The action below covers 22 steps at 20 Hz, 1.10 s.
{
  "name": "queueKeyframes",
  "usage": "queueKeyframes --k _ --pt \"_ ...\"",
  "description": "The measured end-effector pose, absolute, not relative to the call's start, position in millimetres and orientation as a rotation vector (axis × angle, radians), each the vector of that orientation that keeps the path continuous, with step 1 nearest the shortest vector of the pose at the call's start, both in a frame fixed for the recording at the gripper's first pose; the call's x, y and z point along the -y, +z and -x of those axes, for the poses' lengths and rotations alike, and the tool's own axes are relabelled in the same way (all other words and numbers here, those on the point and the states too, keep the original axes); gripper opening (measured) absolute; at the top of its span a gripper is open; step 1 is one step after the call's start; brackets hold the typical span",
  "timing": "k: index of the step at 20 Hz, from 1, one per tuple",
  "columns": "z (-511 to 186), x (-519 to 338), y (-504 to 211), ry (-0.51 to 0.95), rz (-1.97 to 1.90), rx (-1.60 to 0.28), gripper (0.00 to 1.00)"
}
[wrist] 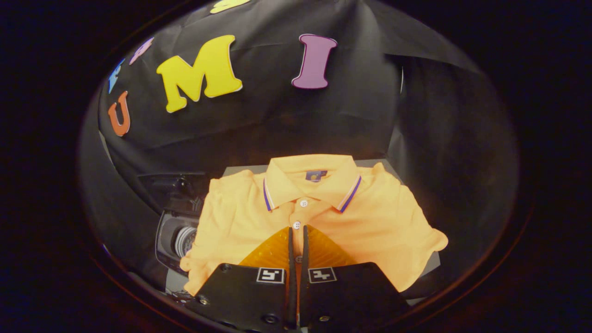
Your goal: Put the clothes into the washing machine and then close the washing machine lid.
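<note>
Here, in the gripper view, a washing machine [178, 240] sits at about nine o'clock from the fingertips, its lid [173, 185] raised, partly hidden behind the shirt's sleeve. An orange polo shirt [370, 217] lies spread flat on a grey table [432, 264]. The gripper [298, 236] rests over its button placket, fingers nearly closed with a thin gap; whether they pinch cloth I cannot tell.

The polo shirt [370, 217] is showing as soft knit cloth with a matt, finely textured face, its collar trimmed with woven stripes and its buttons looking like smooth plastic. The washing machine [178, 231] is gleaming like glossy plastic, with a shiny ribbed drum. The gripper [298, 238] fingers are looking ribbed, nearly together over the placket.
</note>
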State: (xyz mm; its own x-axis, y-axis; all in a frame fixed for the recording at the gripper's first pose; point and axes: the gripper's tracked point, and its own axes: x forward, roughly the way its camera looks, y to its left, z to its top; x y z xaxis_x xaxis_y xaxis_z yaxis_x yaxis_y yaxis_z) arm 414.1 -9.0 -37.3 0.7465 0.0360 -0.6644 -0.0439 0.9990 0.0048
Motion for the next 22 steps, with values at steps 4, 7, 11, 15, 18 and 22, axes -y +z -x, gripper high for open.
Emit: queueKeyframes --k 4,7,11,15,18,22 --pt "-411 -19 -5 0.077 0.024 -0.701 0.06" --pt "-410 -47 10 0.109 0.034 -0.687 0.06" --pt "-409 -89 17 0.158 0.053 -0.680 0.06" --pt "-403 -138 26 0.224 0.055 -0.681 0.06" --pt "-400 -175 34 0.274 0.074 -0.671 0.06" --pt "-397 -224 46 0.340 0.093 -0.656 0.06"
